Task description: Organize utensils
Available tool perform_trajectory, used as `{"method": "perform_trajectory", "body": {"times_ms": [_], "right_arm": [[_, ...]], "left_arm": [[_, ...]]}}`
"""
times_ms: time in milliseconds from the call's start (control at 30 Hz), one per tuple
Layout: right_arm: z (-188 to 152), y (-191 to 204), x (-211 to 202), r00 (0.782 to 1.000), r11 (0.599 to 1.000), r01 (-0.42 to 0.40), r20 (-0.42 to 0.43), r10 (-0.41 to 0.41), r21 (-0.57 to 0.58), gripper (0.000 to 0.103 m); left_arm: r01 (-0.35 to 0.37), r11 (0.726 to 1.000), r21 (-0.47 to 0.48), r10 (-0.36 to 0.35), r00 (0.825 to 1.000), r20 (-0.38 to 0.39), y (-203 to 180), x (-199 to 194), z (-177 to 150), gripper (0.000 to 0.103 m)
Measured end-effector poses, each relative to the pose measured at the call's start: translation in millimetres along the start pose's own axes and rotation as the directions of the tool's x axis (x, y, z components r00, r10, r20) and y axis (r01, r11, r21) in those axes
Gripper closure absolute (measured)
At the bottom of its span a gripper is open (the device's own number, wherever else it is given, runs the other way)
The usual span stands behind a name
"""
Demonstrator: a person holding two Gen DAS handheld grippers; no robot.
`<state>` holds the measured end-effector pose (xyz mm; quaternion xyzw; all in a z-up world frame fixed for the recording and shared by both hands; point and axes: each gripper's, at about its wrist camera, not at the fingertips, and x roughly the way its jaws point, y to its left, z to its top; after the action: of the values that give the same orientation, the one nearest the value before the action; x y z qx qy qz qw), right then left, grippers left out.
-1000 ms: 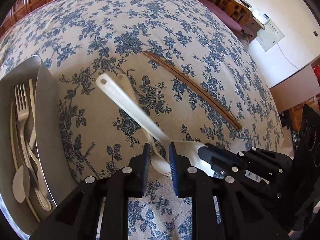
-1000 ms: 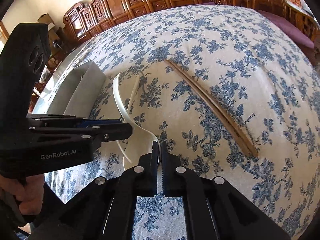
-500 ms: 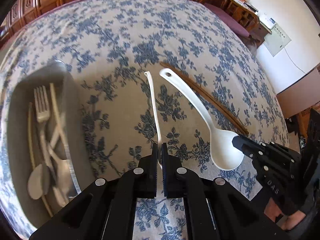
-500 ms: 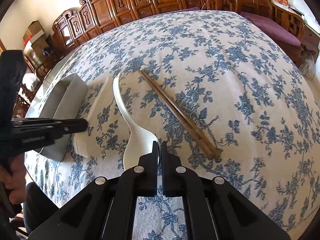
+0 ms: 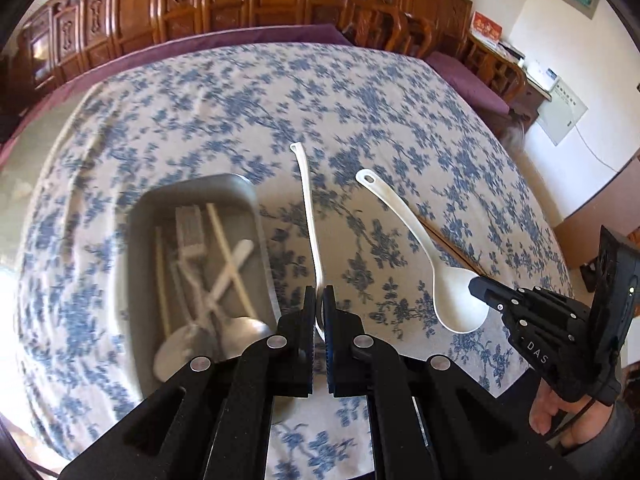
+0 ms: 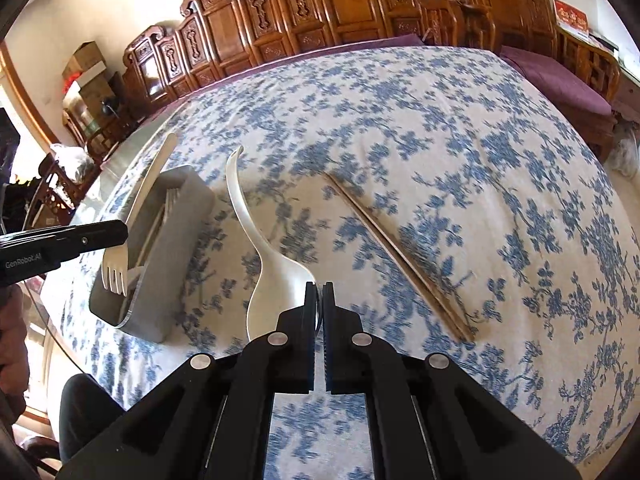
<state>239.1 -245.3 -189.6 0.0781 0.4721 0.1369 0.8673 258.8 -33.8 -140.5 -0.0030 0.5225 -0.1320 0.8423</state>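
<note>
My left gripper (image 5: 319,300) is shut on a white plastic fork (image 5: 308,208), held edge-on above the table just right of the grey metal tray (image 5: 256,216). In the right wrist view the fork (image 6: 138,212) hangs over the tray (image 6: 176,236), tines down. My right gripper (image 6: 319,300) is shut on the bowl of a large white spoon (image 6: 256,236), lifted off the cloth; the spoon also shows in the left wrist view (image 5: 416,244). A pair of brown chopsticks (image 6: 396,256) lies on the tablecloth to the right.
The tray holds several utensils, among them a metal fork (image 5: 192,236) and spoons. The round table has a blue floral cloth (image 6: 460,128). Carved wooden chairs (image 6: 320,8) ring the far edge. A wall (image 5: 580,60) lies to the right.
Both grippers have risen and drawn back with their utensils. The left gripper shut on the fork a second ago and has carried it left toward the tray. The spoon has come up off the cloth.
</note>
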Motion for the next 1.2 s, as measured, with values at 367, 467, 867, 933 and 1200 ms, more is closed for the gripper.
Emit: {"method": "perform_trajectory", "body": {"times_ms": [367, 467, 867, 933, 1200], "right_arm": [[6.5, 38.0, -2.5, 0.999, 0.998, -0.046, 0.009, 0.047, -0.038, 0.099], [6.5, 46.7, -2.3, 0.998, 0.997, -0.056, 0.008, 0.057, -0.046, 0.099], [10.5, 70.8, -4.3, 0.997, 0.994, -0.080, 0.005, 0.081, -0.078, 0.099], [10.9, 73.5, -4.5, 0.996, 0.993, -0.084, 0.005, 0.085, -0.080, 0.099], [15.1, 92.7, -3.2, 0.994, 0.990, -0.105, 0.002, 0.106, -0.095, 0.099]], "left_arm": [[-0.051, 0.998, -0.042, 0.052, 0.998, 0.021, 44.8, -17.7, -8.8, 0.100], [-0.075, 0.996, -0.047, 0.076, 0.997, 0.012, 56.5, -15.1, -12.3, 0.100], [-0.122, 0.990, -0.065, 0.118, 0.991, -0.068, 86.0, 16.8, -24.9, 0.100], [-0.129, 0.989, -0.070, 0.124, 0.990, -0.072, 87.3, 18.5, -25.9, 0.099], [-0.120, 0.989, -0.081, 0.119, 0.993, -0.026, 91.5, 0.0, -29.4, 0.088]]}}
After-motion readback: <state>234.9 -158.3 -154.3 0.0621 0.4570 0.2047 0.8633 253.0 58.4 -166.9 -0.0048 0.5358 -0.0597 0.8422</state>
